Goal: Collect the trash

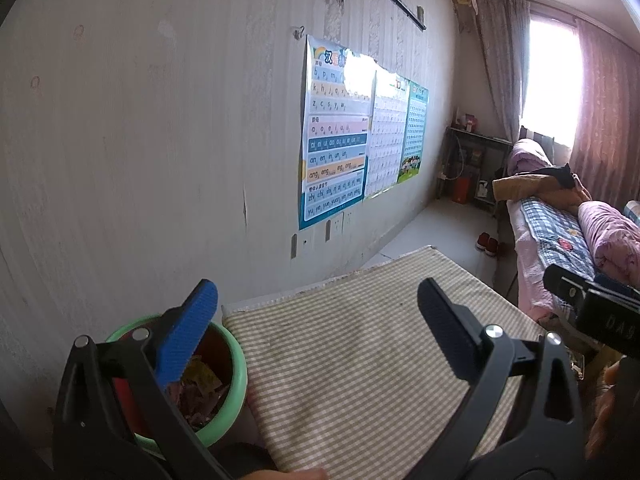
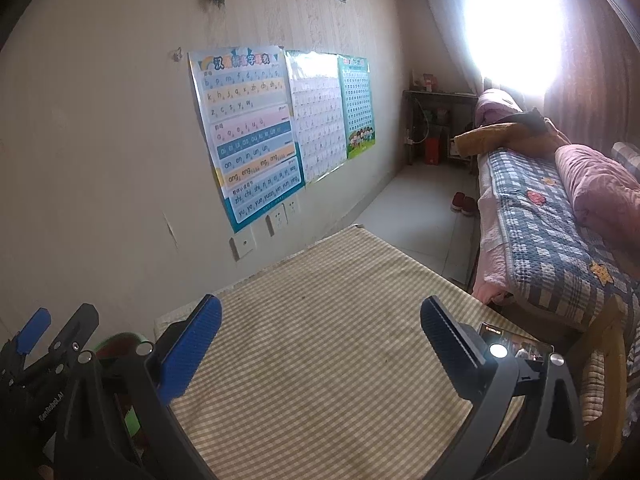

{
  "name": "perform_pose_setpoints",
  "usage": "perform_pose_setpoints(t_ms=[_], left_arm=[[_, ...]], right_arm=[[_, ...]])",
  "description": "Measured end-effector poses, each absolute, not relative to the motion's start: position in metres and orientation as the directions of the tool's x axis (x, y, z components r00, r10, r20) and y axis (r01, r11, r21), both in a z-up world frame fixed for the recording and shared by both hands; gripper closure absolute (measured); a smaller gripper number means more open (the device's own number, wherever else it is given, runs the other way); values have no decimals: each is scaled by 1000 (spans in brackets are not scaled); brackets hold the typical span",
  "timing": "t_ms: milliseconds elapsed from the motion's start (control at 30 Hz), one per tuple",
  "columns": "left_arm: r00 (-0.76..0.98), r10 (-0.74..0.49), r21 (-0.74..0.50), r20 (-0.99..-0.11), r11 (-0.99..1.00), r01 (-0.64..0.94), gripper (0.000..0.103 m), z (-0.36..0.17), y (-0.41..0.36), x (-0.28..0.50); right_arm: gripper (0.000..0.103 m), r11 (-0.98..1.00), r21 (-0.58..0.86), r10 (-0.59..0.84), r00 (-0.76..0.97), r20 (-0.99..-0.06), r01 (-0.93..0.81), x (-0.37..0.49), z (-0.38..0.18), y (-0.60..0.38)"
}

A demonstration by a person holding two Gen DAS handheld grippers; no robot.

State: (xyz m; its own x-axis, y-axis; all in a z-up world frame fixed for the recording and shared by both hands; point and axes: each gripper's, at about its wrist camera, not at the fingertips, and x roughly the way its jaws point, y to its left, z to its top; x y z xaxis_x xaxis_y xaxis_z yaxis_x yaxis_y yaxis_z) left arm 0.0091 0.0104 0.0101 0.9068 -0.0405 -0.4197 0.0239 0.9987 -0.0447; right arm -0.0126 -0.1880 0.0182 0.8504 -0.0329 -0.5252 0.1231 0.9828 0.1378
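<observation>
Though partly hidden, bin: scraps inside blurred
Left gripper: spread wide, empty
Right gripper: spread wide, empty
Phone: half covered

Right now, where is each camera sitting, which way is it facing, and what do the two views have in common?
Left wrist: sits on the left gripper, open, looking across the checked tablecloth toward the wall posters; green bin holding scraps at lower left; a fingertip at the bottom edge.
Right wrist: sits on the right gripper, open, facing the same way; the left gripper shows at its left; phone at right.
Shared: tablecloth, posters, bed, window.
</observation>
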Motion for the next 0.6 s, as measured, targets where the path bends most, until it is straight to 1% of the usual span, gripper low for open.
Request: perform_pose_setpoints(t_ms=[433, 567, 600], left_arm=[[888, -53, -50, -457, 998, 33, 5, 1, 9, 15], [874, -44, -47, -484, 999, 24, 5, -7, 10, 16], [871, -36, -46, -490, 999, 15, 5, -10, 12, 17]], right_arm=[[7, 978, 156, -29, 835, -550, 137, -10, 6, -198], [7, 973, 163, -40, 814, -579, 164, -4, -14, -209], [7, 970, 165, -47, 800, -598, 180, 0, -24, -215]])
